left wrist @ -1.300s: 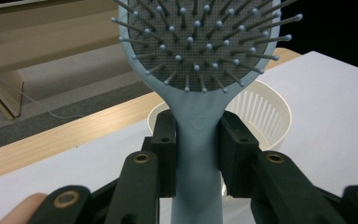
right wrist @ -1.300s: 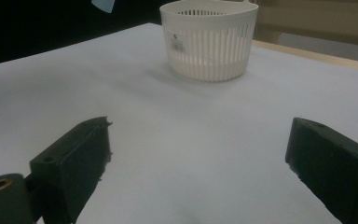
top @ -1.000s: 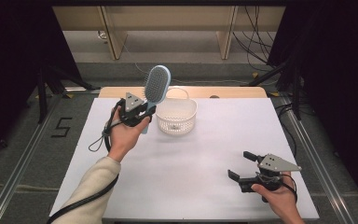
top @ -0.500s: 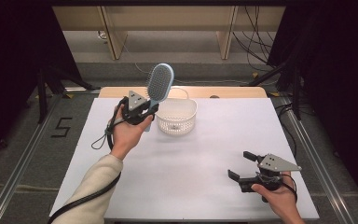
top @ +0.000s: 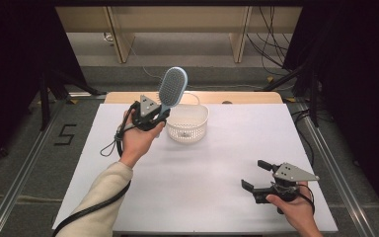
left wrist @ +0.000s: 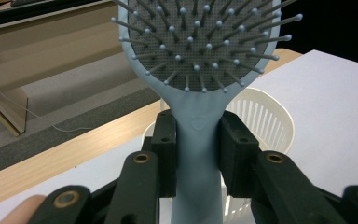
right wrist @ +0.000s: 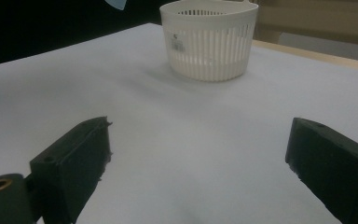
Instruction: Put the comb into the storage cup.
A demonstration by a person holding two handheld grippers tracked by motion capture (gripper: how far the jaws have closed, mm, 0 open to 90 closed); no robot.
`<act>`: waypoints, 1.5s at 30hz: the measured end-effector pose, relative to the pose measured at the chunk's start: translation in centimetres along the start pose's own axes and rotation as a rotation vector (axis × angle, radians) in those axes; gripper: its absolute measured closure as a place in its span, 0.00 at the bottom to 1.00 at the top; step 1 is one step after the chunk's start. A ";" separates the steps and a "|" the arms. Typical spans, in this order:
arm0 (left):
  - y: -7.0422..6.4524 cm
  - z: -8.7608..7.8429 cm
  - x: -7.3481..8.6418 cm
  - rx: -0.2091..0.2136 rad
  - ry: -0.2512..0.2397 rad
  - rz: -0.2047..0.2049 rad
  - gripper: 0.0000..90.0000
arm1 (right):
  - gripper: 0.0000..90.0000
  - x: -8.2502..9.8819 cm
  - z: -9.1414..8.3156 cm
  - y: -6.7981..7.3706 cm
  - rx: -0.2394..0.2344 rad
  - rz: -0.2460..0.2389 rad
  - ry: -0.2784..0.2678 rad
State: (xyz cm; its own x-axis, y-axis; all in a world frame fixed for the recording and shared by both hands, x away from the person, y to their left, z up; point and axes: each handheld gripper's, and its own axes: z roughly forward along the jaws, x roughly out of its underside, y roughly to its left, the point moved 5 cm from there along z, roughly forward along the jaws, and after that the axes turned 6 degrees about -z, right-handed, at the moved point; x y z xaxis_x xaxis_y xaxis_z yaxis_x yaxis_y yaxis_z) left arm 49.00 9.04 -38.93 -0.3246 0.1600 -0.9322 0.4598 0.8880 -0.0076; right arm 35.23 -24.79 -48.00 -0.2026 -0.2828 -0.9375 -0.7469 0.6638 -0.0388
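My right gripper (top: 259,175) sits lowest in the high view, at the lower right of the frame, just above the white table (top: 227,163). Its jaws stand wide apart with nothing between them. In the right gripper view they rise from the two bottom corners, and bare table lies between.

Farther up, left of centre in the high view, my left hand (top: 137,140) holds the left gripper (top: 159,114) raised above the table. Its jaws clamp the handle of the brush (top: 171,89). In the left gripper view the pale blue handle (left wrist: 196,154) runs straight up the middle of the frame with a black pad pressed on each side, and the bristled head (left wrist: 200,39) spreads across the top, pins facing the camera. In the high view the head tilts up and to the right, above the gripper.

Just to the right of the gripper and beyond it stands the white basket (top: 188,124), upright on the table. The brush head shows just above its far left rim. In the right gripper view the basket (right wrist: 208,39) stands at the upper centre of the frame.

Past the table's far edge runs a strip of wood (top: 246,97).
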 end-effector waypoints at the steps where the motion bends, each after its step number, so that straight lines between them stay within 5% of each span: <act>1: 0.0 0.0 0.0 0.001 0.001 0.002 0.78 | 0.08 0.0 0.0 0.0 0.000 0.001 0.000; 45: -0.5 1.4 -0.7 0.032 -0.010 -0.026 0.78 | 0.08 0.0 0.0 0.0 -0.003 0.001 0.002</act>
State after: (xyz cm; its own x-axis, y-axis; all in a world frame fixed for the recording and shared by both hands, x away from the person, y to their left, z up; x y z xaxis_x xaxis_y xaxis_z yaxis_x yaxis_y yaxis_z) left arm 50.15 7.93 -38.81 -0.3284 0.1324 -0.9352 0.4773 0.8777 -0.0433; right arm 35.17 -24.80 -47.98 -0.2042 -0.2838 -0.9369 -0.7489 0.6616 -0.0372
